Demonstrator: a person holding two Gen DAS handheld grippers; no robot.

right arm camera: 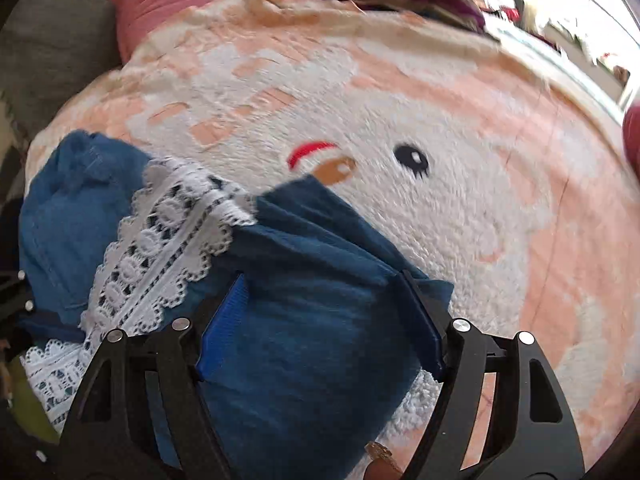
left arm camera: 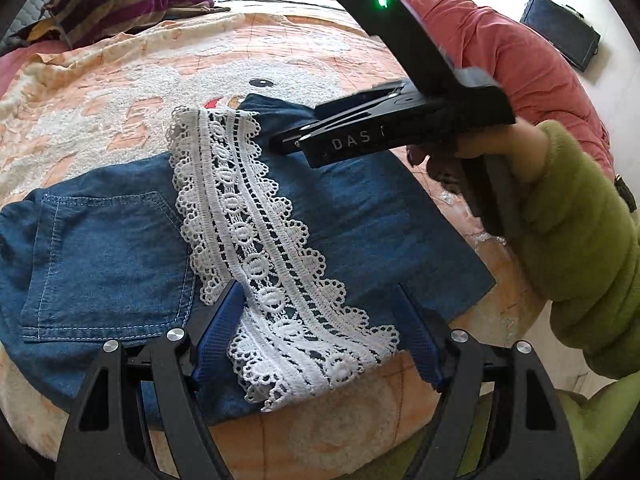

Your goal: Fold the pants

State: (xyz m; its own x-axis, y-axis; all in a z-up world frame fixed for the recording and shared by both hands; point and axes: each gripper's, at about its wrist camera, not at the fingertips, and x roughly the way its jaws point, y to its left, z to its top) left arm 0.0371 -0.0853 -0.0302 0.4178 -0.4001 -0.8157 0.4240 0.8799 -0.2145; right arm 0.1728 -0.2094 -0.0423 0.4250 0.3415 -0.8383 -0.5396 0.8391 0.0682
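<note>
Blue denim pants [left arm camera: 352,216] lie folded on the bed, with a white lace strip [left arm camera: 256,240] running down the middle and a back pocket [left arm camera: 108,260] at the left. My left gripper [left arm camera: 316,292] is open just above the near end of the lace, its blue pads [left arm camera: 218,332] apart and gripping nothing. My right gripper [left arm camera: 280,142], held by a hand in a green sleeve [left arm camera: 580,240], hovers over the far right part of the denim. In the right wrist view, the right gripper [right arm camera: 322,280] stands open over a fold of the pants [right arm camera: 304,340], pads not pressing.
The bed is covered by a peach and white fleece blanket [left arm camera: 120,92] with a cartoon face. A striped purple pillow [left arm camera: 120,0] lies at the back left and a red quilt [left arm camera: 520,60] at the right. A black flat device [left arm camera: 560,36] sits beyond the quilt.
</note>
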